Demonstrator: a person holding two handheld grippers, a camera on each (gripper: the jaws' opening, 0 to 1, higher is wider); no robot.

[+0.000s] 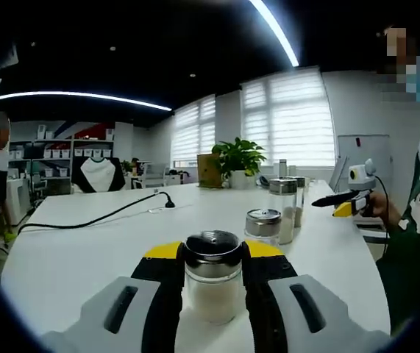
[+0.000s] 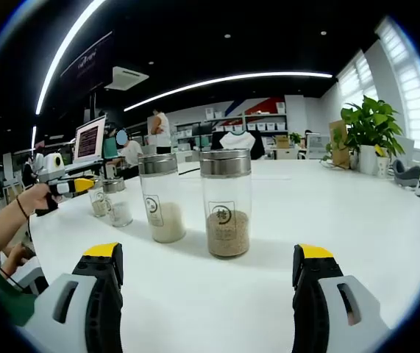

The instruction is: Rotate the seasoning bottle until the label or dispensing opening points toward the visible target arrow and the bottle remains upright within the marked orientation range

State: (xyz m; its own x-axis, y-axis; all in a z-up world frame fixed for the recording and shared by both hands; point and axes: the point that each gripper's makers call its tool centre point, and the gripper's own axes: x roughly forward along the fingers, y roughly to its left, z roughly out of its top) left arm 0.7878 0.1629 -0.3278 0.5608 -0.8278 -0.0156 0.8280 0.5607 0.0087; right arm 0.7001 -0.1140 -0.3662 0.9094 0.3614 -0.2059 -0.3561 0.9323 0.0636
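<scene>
Bright open office, blinds drawn over the windows, and a long white table carrying the whole show. Up front in the left gripper view, the left gripper has its yellow-tipped jaws standing on either side of a small seasoning bottle, a short glass jar with a shiny metal shaker cap and pale powder inside; the jaws look pressed to the glass just under the cap, so I read it as clamped, upright on the table near the edge closest to the camera. That glass will be rigid, smooth and likely slippery, light for its size, and it could chip if it tips, so a hold low on the straight wall, below the cap, looks the safest place to turn it from. No target arrow that I can make out. Behind it stand a second small shaker and a tall jar, with a potted plant and a black cable beyond. Over in the right gripper view, the right gripper hangs with jaws spread wide and nothing between them, level above the tabletop, facing a jar of brown grains and a jar of white grains, well short of both.
</scene>
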